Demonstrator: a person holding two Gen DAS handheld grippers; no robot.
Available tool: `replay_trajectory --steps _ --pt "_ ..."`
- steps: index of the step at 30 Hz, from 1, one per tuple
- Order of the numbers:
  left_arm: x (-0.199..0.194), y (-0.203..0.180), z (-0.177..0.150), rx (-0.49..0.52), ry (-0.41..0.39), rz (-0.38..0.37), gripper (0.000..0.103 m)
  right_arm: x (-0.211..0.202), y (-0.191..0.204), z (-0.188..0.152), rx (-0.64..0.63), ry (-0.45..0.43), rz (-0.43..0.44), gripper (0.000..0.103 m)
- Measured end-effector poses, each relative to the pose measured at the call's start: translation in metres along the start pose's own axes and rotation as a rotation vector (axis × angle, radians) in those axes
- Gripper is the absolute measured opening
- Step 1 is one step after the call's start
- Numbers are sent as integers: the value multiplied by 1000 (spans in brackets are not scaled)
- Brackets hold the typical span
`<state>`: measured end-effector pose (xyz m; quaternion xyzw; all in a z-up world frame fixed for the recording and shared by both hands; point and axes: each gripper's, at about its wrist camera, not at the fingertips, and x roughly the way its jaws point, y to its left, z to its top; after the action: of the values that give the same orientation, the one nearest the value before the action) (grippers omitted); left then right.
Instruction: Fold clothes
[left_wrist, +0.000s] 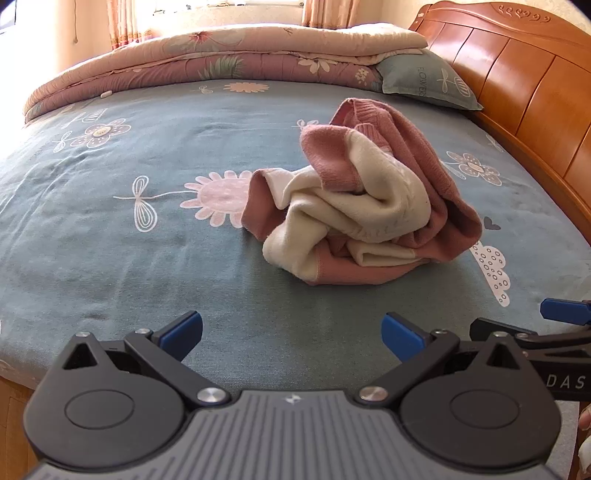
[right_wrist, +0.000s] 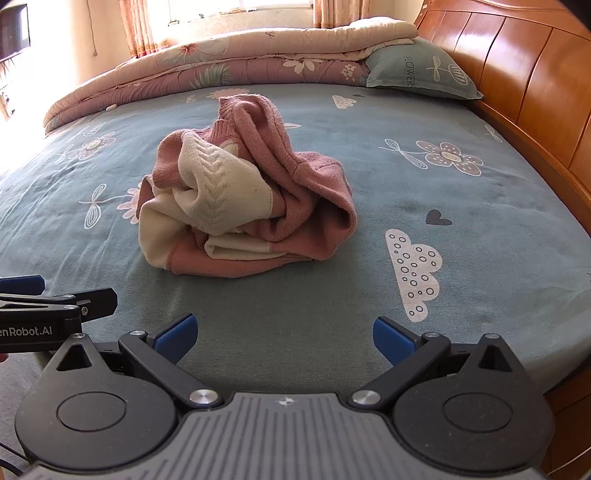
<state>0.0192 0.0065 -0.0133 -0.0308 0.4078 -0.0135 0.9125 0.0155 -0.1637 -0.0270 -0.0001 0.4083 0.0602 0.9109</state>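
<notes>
- The sweater (left_wrist: 365, 206), a pink and cream knit, is seen crumpled in a heap near the middle of the bed, well beyond both sets of fingertips and untouched.
- The left gripper (left_wrist: 291, 336) is held with its blue pads spread wide and nothing between them, low over the near edge of the sheet (left_wrist: 110, 229).
- The right gripper (right_wrist: 284, 339) is likewise spread and empty, just beside the left one; the heap lies ahead of it and slightly to the left.
- Farther off, a folded quilt (right_wrist: 221, 62) and a pillow (right_wrist: 417, 70) are ranged along the far side, with the wooden headboard (right_wrist: 517, 66) to the right.
- Folding is judged not yet begun: the approach is in hand.
- Next, a hem or shoulder edge would need to be found and pinched, then the knit drawn flat before any fold.
</notes>
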Motion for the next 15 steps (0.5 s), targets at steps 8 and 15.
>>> replay_trajectory --steps 8,15 --pt "6 3 7 -3 3 -8 103 9 2 11 0 8 -5 103" --pt "14 10 13 -15 7 3 103 18 1 24 2 5 -17 103"
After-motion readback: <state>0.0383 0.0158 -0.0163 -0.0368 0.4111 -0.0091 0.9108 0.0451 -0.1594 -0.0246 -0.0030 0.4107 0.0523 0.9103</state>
